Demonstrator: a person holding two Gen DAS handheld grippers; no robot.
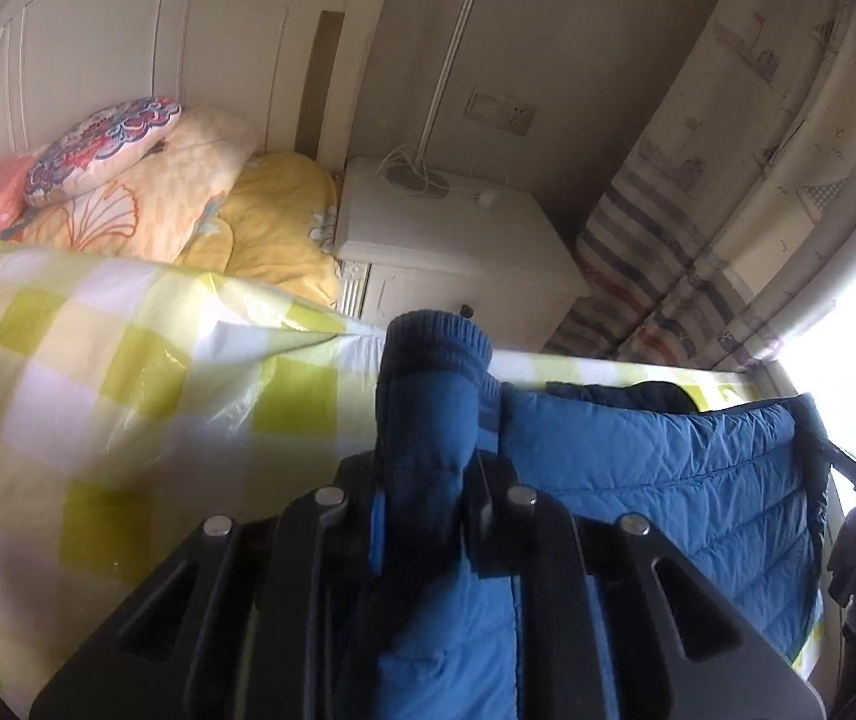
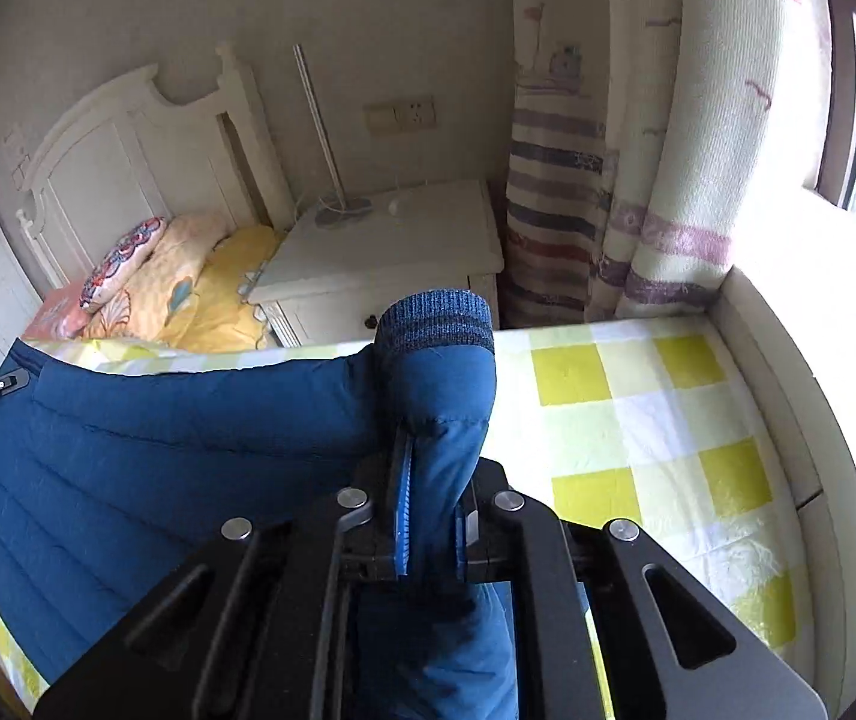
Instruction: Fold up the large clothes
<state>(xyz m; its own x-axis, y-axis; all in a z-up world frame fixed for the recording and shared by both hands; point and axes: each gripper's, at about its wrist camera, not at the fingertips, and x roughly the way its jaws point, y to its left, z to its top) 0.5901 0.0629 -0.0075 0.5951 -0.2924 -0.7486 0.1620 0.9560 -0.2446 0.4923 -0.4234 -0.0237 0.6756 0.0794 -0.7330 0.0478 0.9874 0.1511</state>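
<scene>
Nearest to me, my left gripper (image 1: pixel 428 516) was clamped on one padded sleeve of the blue quilted puffer jacket (image 1: pixel 667 480), its ribbed knit cuff (image 1: pixel 436 339) sticking up past the fingers at twelve o'clock. My right gripper (image 2: pixel 430 516) was pinched shut on the other sleeve, with its striped knit cuff (image 2: pixel 436 315) likewise at twelve. The jacket's body sagged between the two grips, at three o'clock from my left gripper and nine o'clock from my right, over the yellow-and-white checked bed cover (image 2: pixel 637 420). I judged the jacket light, soft and springy, with a smooth shell that could slip, so I thought firm holds low on the sleeves, just behind the cuffs, were best; the padding would likely puff back and resist a crease. Beyond the bed edge, at twelve o'clock, stood the white bedside cabinet (image 1: pixel 457 240), and past it, at two o'clock, hung the striped patterned curtain (image 1: pixel 697 210).
</scene>
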